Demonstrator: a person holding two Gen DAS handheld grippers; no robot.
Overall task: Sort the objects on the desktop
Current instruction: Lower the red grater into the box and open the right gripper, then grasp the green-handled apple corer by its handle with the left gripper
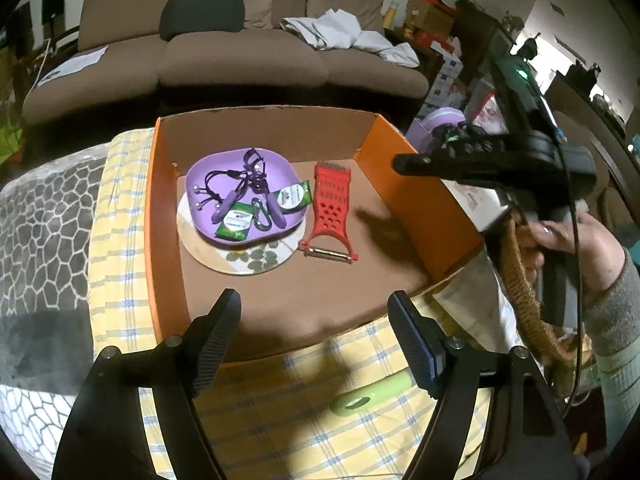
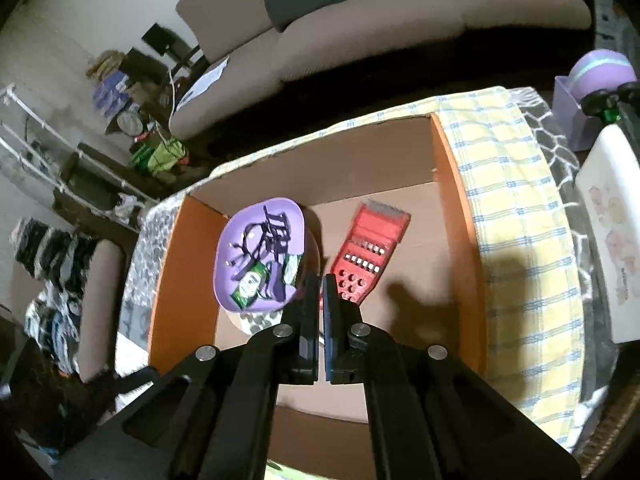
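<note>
An orange-walled cardboard box (image 1: 160, 216) (image 2: 460, 208) stands on a yellow checked cloth (image 1: 280, 412). Inside it a purple plate (image 1: 208, 176) (image 2: 236, 248) holds purple cords, carabiners and green packets (image 1: 234, 224), on top of a white leaf-patterned plate (image 1: 240, 260). A red grater-peeler (image 1: 332, 204) (image 2: 372, 248) lies beside them on the box floor. My left gripper (image 1: 314, 304) is open and empty over the box's near edge. My right gripper (image 2: 320, 280) (image 1: 400, 162) is shut and empty above the box, between plate and grater. A light green tool (image 1: 372, 394) lies on the cloth below my left gripper.
A hand (image 1: 568, 240) holds the right gripper. A wicker basket (image 1: 520, 300) sits at the right table edge. A white box (image 2: 612, 220) and a purple container (image 2: 592, 92) stand to the right. A brown sofa (image 1: 240, 60) lies behind.
</note>
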